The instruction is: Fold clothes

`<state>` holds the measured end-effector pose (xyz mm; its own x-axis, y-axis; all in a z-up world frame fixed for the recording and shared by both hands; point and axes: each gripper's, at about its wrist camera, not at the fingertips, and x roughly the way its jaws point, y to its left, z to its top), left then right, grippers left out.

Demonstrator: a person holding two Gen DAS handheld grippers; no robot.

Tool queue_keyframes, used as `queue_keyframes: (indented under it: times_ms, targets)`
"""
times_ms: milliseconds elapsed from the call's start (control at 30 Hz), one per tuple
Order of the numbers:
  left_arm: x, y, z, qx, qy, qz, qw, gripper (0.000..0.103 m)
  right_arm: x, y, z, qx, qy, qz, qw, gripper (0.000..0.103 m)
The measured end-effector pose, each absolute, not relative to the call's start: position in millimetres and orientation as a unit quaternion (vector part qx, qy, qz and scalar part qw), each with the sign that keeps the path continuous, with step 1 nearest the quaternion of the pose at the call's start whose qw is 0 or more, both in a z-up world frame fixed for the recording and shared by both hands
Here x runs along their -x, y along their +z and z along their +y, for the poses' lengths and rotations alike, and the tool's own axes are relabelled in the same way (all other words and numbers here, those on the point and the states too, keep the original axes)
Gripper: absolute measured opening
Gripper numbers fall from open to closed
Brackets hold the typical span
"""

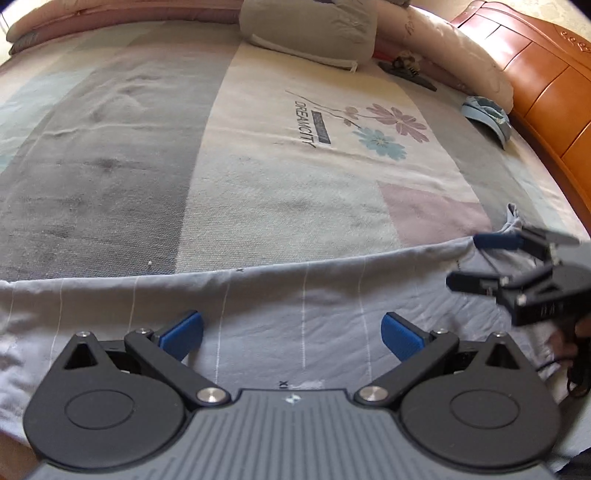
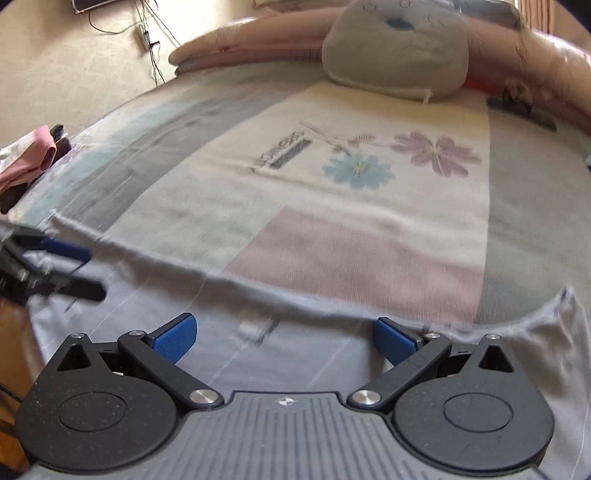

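Note:
A pale blue-grey garment (image 1: 295,306) with thin white stripes lies spread along the near edge of the bed; it also fills the lower part of the right wrist view (image 2: 288,339). My left gripper (image 1: 291,334) hovers open just above it, blue pads (image 1: 183,334) wide apart, nothing between them. My right gripper (image 2: 282,338) is open too, over the garment's right part, where a corner (image 2: 554,325) is rucked up. In the left wrist view the right gripper (image 1: 465,262) shows at the right edge. The left gripper (image 2: 88,269) appears at the left edge of the right wrist view.
The bed sheet (image 1: 258,166) has grey, cream and pink panels with printed flowers. A grey pillow (image 1: 314,29) and pink bedding lie at the far end. An orange wooden bed frame (image 1: 535,85) runs along the right. A small blue cloth (image 1: 487,114) lies near it. Folded pink clothes (image 2: 29,162) sit far left.

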<state>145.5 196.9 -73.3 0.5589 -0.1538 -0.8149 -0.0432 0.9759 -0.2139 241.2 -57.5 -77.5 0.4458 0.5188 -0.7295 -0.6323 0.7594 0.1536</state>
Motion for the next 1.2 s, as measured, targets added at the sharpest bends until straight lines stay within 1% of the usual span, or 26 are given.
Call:
queue_keyframes:
  times_ms: [167, 300, 433, 533, 700, 767, 833, 900, 1000, 1200]
  targets:
    - [-145, -70, 193, 0.104, -0.043, 0.464, 0.878, 0.102, -240, -66, -62, 0.069, 0.334, 0.407, 0.847, 0.103]
    - [-144, -76, 191, 0.101, -0.050, 0.458, 0.882, 0.102, -230, -57, -89, 0.066, 0.278, 0.400, 0.871, 0.103]
    - [-144, -77, 192, 0.097, -0.055, 0.455, 0.884, 0.102, -245, -70, -105, 0.075, 0.213, 0.412, 0.883, 0.103]
    - [-145, -77, 195, 0.102, -0.054, 0.451, 0.885, 0.102, -260, -80, -104, 0.076, 0.209, 0.406, 0.887, 0.103]
    - [-146, -78, 193, 0.093, -0.050, 0.450, 0.887, 0.102, -266, -68, -109, 0.042, 0.211, 0.424, 0.880, 0.103]
    - [-147, -78, 190, 0.081, -0.048, 0.451, 0.888, 0.102, -261, -57, -120, 0.022, 0.211, 0.406, 0.889, 0.103]
    - [-147, -79, 190, 0.080, -0.044, 0.448, 0.889, 0.102, -260, -53, -128, 0.033, 0.183, 0.389, 0.902, 0.103]
    - [-147, -79, 191, 0.089, -0.041, 0.445, 0.890, 0.102, -268, -56, -135, 0.039, 0.152, 0.387, 0.908, 0.103]
    - [-146, -79, 193, 0.095, -0.043, 0.442, 0.891, 0.102, -289, -69, -142, 0.018, 0.143, 0.409, 0.901, 0.103]
    - [-146, -79, 192, 0.093, -0.044, 0.440, 0.892, 0.102, -305, -78, -143, 0.041, 0.139, 0.402, 0.904, 0.103]
